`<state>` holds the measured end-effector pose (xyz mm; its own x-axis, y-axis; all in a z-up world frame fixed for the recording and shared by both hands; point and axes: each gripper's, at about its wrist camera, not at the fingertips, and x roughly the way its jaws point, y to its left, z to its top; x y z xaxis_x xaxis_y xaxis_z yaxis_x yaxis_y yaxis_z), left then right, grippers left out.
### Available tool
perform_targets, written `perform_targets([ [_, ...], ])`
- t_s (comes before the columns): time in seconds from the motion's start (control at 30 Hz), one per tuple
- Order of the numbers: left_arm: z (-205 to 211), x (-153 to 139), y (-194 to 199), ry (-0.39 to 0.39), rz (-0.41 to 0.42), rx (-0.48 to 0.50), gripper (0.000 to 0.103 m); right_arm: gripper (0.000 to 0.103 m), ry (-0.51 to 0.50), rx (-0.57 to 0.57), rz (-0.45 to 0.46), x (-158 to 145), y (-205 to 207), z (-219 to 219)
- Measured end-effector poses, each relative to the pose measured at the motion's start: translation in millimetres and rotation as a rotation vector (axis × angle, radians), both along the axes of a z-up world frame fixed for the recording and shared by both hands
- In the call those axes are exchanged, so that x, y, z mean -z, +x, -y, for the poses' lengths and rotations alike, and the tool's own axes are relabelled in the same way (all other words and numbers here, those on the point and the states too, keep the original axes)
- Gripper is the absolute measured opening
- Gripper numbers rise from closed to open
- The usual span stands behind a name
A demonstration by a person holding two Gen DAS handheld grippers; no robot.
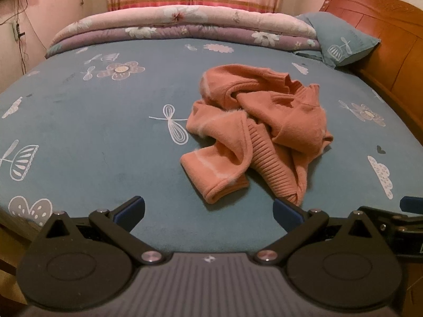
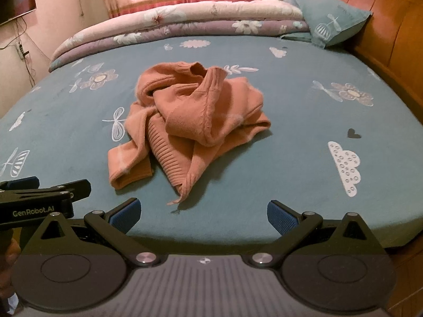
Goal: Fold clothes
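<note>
- I find the orange sweater (image 1: 257,129) lying in a crumpled heap on the bed (image 1: 92,137), near the middle of the blue sheet and apart from the folded quilt (image 1: 185,26) and the pillow (image 1: 341,42) at the far side. It does not lie folded.
- My left tongs (image 1: 208,211) stand apart, holding nothing, low over the near edge of the bed; a ribbed hem end of the sweater lies just beside the right-hand pad.
- My right tongs (image 2: 203,212) likewise stand apart and hold nothing, with a thin pointed corner of fabric just ahead of them.
- Risk, layers: sleeves and body are twisted over one another (I cannot tell which end is collar and which is hem), so a pinch may catch two layers and drag the whole heap instead of spreading it.
- Risk, sheet: a low grasp could nip the bed sheet along with the knit.
- Risk, collision: both tools sit close side by side, so reaching for the same corner could knock them together.
- Risk, slip: I judge the fleecy knit soft and stretchy; a shallow grip on an edge may pull free.
</note>
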<state>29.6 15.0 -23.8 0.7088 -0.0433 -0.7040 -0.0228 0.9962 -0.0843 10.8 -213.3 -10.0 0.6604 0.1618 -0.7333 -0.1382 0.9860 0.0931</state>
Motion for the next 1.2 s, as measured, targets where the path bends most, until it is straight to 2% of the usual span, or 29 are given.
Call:
perform_targets([
  [0.13, -4.5, 5.0, 10.2, -0.012, -0.018, -0.004, 0.102, 0.103, -0.004, -0.004, -0.009, 1.6, 12.9, -2.2],
  [0.37, -16.6, 6.2, 30.5, -0.06, -0.014, -0.004, 0.102, 0.103, 0.068, 0.023, -0.034, 1.2, 38.6, 6.3],
  [0.57, -29.0, 12.5, 48.2, -0.176, -0.04, 0.002, 0.102, 0.103, 0.02, 0.021, 0.014, 1.9, 55.8, 4.3],
  [0.63, -33.0, 15.0, 51.6, -0.201, -0.032, 0.0, 0.102, 0.103, 0.046, 0.022, 0.019, 2.5, 60.5, 8.6],
  [0.7, -35.0, 15.4, 53.3, -0.191, 0.001, -0.008, 0.102, 0.103, 0.095, 0.037, 0.029, 3.5, 64.6, 17.5],
  [0.8, -36.3, 13.8, 59.1, -0.16, 0.029, 0.013, 0.102, 0.103, 0.153, 0.073, 0.101, 2.2, 66.2, 30.9],
  [0.87, -42.5, 15.0, 65.7, -0.217, 0.02, 0.027, 0.102, 0.103, 0.194, 0.088, 0.2, 0.0, 62.4, 39.7],
  [0.93, -49.0, 17.0, 70.9, -0.279, 0.025, 0.035, 0.102, 0.103, 0.207, 0.055, 0.274, 0.9, 60.2, 45.4],
  [1.03, -49.0, 20.6, 75.7, -0.278, 0.052, 0.061, 0.102, 0.103, 0.138, 0.09, 0.223, 7.7, 69.7, 47.5],
  [1.2, -38.7, 24.3, 84.4, -0.241, 0.025, 0.077, 0.102, 0.103, 0.154, 0.082, 0.146, 21.9, 84.0, 48.4],
])
